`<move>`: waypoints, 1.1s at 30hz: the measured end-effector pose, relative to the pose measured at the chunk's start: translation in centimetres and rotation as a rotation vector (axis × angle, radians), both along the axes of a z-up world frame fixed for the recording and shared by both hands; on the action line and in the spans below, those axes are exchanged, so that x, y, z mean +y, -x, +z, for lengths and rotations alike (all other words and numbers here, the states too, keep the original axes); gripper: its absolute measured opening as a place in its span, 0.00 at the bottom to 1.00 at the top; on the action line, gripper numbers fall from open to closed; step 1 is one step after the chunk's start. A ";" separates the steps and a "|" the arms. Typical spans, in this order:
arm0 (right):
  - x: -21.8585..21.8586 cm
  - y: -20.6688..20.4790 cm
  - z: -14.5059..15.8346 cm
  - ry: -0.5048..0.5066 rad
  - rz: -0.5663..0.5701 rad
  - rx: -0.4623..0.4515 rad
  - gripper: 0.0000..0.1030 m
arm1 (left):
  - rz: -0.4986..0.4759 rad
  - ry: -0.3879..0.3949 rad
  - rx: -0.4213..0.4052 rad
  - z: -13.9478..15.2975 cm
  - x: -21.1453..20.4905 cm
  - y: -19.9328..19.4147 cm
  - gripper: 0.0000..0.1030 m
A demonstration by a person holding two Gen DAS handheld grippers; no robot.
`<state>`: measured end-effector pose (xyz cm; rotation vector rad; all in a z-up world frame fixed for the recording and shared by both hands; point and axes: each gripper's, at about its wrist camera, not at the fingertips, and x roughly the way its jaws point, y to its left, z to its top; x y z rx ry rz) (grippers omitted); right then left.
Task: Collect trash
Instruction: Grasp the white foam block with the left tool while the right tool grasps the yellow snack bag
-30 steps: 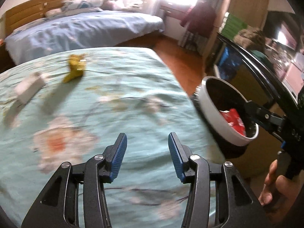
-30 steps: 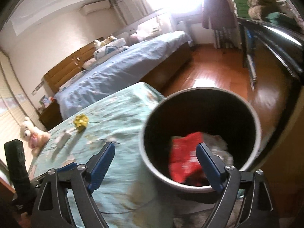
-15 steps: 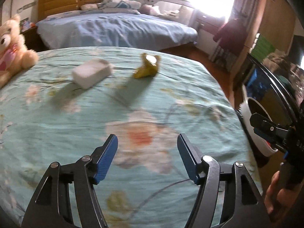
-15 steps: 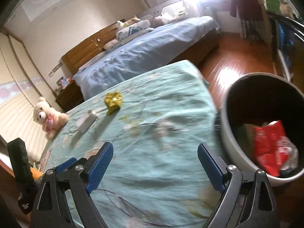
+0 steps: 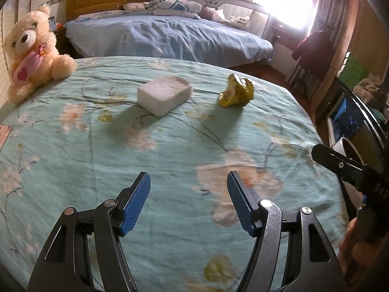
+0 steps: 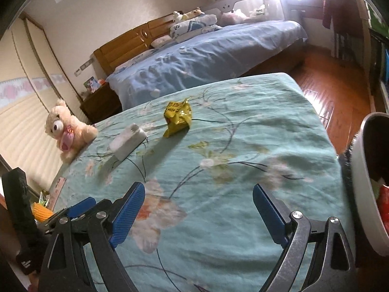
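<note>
- Both grippers are empty right now. My left gripper (image 5: 188,200) has its jaws spread with only bedspread between them, and my right gripper (image 6: 198,209) is spread even wider, also holding nothing.
- The trash I'm after looks like the yellow wrapper (image 5: 236,90), crumpled up on the green floral bed (image 5: 73,160). It's ahead of both grippers and well apart from them, sitting toward the far edge of the bed.
- From the left view it's ahead and off to the right; from the right view the wrapper (image 6: 178,118) is ahead and a bit left of centre. So it kind of sits between my two hands. I'd guess the right one has the straighter line, but honestly it's close.
- It's scrunched, so no real long axis; it stands up a bit like a little tent.
- Just beside it, to its left, there's a white block (image 5: 164,94), not touching it. Could be trash too, can't tell what it is.
- A teddy (image 5: 31,53) sits at the far left corner, well out of the way.
- The bin (image 6: 367,182) is off the bed's right edge, next to my right gripper, with something red already inside.
- Nothing blocks the path, just open bedspread.
</note>
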<state>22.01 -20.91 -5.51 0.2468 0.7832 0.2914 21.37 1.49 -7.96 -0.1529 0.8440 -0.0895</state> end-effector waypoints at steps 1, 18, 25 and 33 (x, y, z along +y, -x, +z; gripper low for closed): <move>0.3 -0.3 -0.1 0.003 0.004 0.001 0.89 | 0.004 -0.006 0.003 -0.1 0.3 -0.2 0.65; 5.1 -6.9 -1.5 0.041 0.074 0.035 0.89 | 0.041 -0.059 0.021 -1.2 4.5 -6.4 0.67; 6.6 -10.6 -2.4 0.057 0.085 0.044 0.89 | 0.018 -0.066 0.013 -1.2 5.2 -9.9 0.69; 7.3 -13.2 -2.7 0.086 0.071 0.042 0.86 | -0.008 -0.088 0.005 -1.3 4.0 -11.8 0.69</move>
